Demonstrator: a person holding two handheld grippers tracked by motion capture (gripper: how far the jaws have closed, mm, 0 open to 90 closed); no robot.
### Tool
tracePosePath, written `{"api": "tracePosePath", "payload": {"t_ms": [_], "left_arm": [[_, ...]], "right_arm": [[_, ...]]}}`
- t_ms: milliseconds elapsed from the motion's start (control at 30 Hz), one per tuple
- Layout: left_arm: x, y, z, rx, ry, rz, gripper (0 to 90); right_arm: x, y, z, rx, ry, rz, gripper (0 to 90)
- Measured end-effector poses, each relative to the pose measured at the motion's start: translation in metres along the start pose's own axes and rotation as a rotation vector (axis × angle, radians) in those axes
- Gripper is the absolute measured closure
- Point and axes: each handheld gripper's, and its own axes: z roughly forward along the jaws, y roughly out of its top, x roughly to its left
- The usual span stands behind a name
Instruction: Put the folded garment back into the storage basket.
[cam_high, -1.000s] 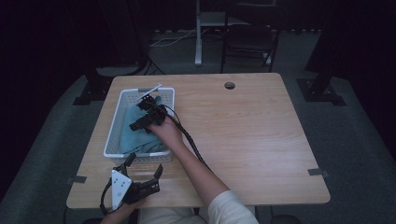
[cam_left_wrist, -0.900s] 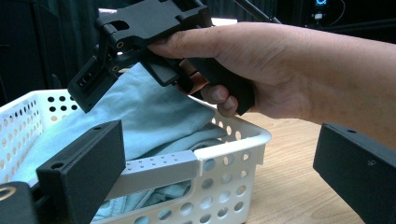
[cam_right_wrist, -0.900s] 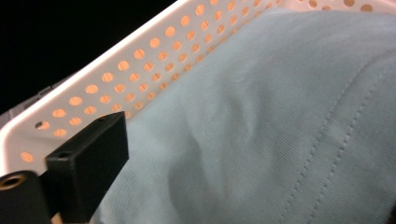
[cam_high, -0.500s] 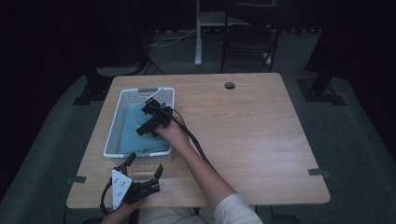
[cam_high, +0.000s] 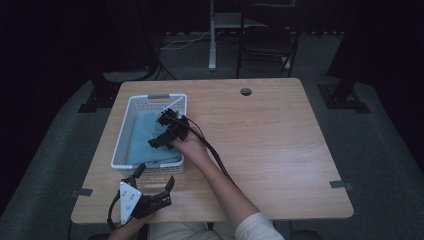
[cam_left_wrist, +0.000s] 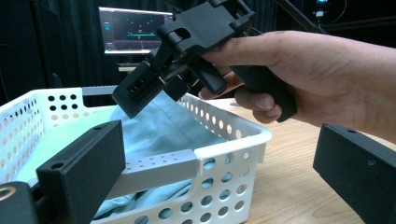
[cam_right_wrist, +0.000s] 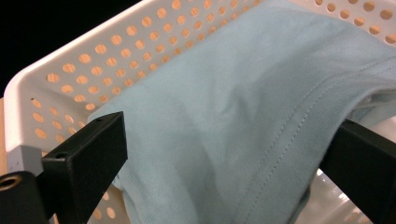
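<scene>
Teal cloth (cam_high: 147, 140) in basket (cam_high: 123, 135), tool (cam_high: 161, 131) above

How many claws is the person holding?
2. The right claw is over the light blue cloth in the white basket. The left claw is at the table's near edge, beside the basket.

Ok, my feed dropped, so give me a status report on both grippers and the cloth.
Right gripper open, over the light blue cloth in the white basket. Left gripper open, idle beside the basket. Nothing in the way.
</scene>
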Motion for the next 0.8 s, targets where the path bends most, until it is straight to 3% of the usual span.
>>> {"api": "tracePosePath", "payload": {"t_ms": [167, 333, 633, 800], "left_arm": [[0.000, 0.000, 0.000, 0.001, 0.000, 0.002, 3.6], [0.000, 0.000, 0.000, 0.001, 0.000, 0.002, 3.6], [0.000, 0.000, 0.000, 0.001, 0.000, 0.002, 3.6], [0.000, 0.000, 0.000, 0.000, 0.000, 0.001, 3.6]], "right_arm": [[0.000, -0.007, -0.003, -0.065, 0.029, -0.006, 4.0], [-0.005, -0.016, -0.005, -0.133, 0.066, 0.019, 3.4], [-0.007, -0.026, -0.016, -0.287, 0.047, -0.006, 3.4], [-0.003, -0.030, -0.016, -0.305, 0.023, -0.062, 3.4]]}}
